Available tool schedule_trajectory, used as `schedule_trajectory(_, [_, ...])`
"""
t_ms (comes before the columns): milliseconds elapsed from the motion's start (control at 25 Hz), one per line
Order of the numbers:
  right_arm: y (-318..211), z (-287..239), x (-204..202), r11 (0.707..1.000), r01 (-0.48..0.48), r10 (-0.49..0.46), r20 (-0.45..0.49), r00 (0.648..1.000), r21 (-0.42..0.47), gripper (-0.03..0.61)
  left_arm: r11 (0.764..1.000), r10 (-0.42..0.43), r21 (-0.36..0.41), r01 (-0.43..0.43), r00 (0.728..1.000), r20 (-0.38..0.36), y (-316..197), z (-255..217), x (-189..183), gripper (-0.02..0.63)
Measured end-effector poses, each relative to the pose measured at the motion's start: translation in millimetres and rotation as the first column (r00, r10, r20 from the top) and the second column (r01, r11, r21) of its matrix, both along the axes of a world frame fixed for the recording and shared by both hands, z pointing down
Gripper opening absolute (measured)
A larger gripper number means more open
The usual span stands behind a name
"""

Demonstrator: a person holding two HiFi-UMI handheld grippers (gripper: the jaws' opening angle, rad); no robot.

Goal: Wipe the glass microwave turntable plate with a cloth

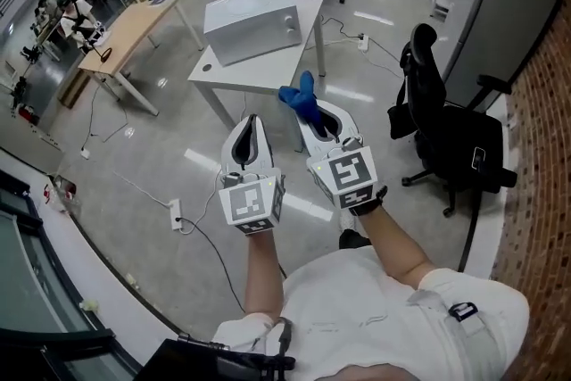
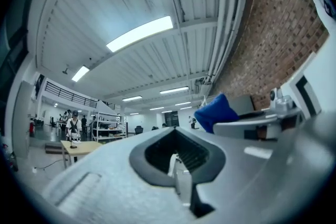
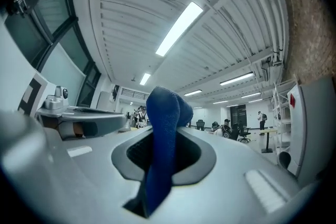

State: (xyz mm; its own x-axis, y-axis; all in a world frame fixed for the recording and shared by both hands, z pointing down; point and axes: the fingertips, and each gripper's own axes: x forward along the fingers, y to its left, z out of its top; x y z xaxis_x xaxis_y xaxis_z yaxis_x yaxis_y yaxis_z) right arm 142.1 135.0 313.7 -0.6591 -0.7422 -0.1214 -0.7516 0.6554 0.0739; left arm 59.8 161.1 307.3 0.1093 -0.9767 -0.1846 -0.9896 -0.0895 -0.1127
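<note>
The left gripper (image 1: 251,120), one of two, was closed with nothing between its jaws, and its cube (image 1: 252,202) carried black-and-white square markers. Ahead stood one white microwave (image 1: 252,29) on a white worktop (image 1: 234,76). The single blue cloth (image 1: 299,95), soft and bunched, stuck out past the tips of the right gripper (image 1: 314,112), whose jaws were clamped on it in the air, short of the worktop. One black office chair (image 1: 446,129) stood at the right.

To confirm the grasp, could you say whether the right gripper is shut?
Shut: the right gripper pinches the blue cloth between its jaws.
</note>
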Motion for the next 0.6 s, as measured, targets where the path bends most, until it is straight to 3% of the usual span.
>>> schedule_trajectory(200, [-83,-31,16,0.999,0.014,-0.016,0.049,0.999,0.046,0.061,0.998,0.019,0.055,-0.018,1.0,-0.003,-75,-26,21,0.003])
schedule_trajectory(600, [-189,-24,48,1.0,0.001,-0.001,0.056,0.998,0.01,0.061,0.997,0.083,0.0,-0.083,0.996,0.031,-182,-18,69,0.003])
